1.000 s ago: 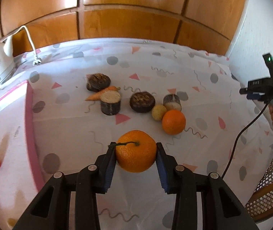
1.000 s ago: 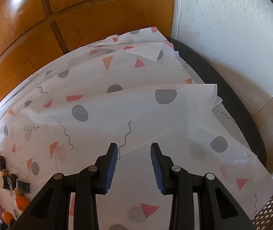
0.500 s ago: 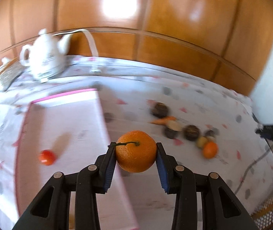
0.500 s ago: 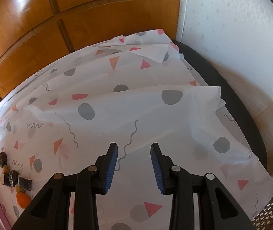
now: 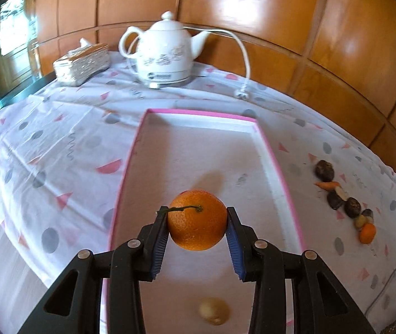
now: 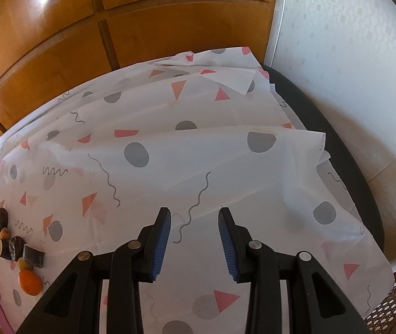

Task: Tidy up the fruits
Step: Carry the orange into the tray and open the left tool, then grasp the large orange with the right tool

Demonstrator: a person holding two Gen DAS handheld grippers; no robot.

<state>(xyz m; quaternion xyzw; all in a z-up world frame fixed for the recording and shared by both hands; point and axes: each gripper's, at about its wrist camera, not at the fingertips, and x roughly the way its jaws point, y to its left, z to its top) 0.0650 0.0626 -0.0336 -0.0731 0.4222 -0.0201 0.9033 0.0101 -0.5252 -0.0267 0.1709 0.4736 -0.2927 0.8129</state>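
Fingers (image 5: 161,239) gripping orange (image 5: 197,220); right gripper (image 6: 195,239) empty.

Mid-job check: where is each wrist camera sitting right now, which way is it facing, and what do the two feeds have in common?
Left wrist: on the left claw, above the pink-rimmed tray, facing the white kettle; its fingers clamp the orange.
Right wrist: on the right claw, over the patterned tablecloth, facing the wood-panelled corner; open, empty.
Shared: the small orange and dark food pieces in a row beside the tray.
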